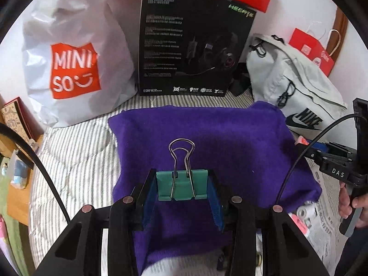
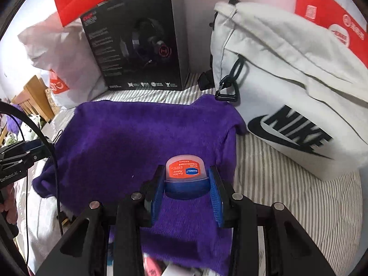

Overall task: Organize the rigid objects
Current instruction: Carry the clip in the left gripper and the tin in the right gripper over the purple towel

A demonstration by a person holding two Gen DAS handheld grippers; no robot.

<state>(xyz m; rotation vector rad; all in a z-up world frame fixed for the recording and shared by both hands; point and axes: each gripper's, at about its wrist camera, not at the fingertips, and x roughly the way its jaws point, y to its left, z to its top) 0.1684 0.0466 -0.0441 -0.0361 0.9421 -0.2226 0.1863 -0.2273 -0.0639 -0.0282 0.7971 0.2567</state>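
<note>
My left gripper is shut on a teal binder clip with silver wire handles pointing away, held over a purple cloth on the striped bed. My right gripper is shut on a small lip balm jar with a blue base, clear lid and red label, held over the same purple cloth. The right gripper also shows at the right edge of the left wrist view, and the left gripper at the left edge of the right wrist view.
A white Miniso bag, a black headset box and a white Nike bag stand along the wall behind the cloth. Red paper bags lean at the back. Small items and printed paper lie at the right.
</note>
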